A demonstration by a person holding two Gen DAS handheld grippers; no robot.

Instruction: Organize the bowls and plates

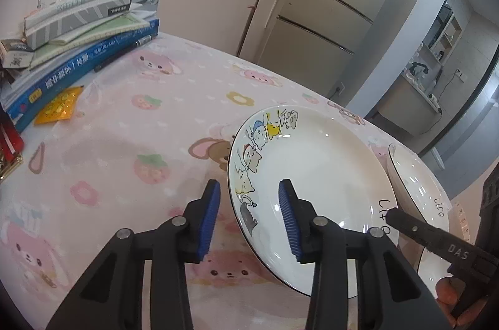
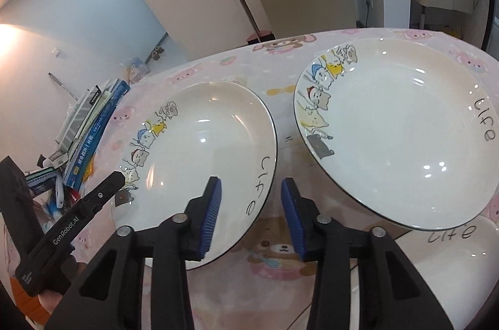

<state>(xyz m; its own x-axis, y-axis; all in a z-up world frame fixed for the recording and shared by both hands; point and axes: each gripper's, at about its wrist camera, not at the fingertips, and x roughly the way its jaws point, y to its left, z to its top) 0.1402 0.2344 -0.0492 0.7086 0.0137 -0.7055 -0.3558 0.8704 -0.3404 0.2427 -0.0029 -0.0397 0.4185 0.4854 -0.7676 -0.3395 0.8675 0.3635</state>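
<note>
Left wrist view: left gripper (image 1: 249,199) fingers sit apart, straddling the near-left rim of the cartoon plate (image 1: 324,174) on the worktop (image 1: 124,143), not pressing it. Right wrist view: right gripper (image 2: 251,202) fingers apart around that plate's "life" edge; second plate (image 2: 405,127) just beside.

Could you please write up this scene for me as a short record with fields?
Surface: pink cartoon tablecloth
Near plate: flat on the cloth, cat drawings, "Life" lettering
Left gripper: open, fingers astride the plate's rim
Right gripper: open, fingers astride the opposite rim
Second plate: beside it, apart, overlapping a third dish
Clutter: book stack
</note>
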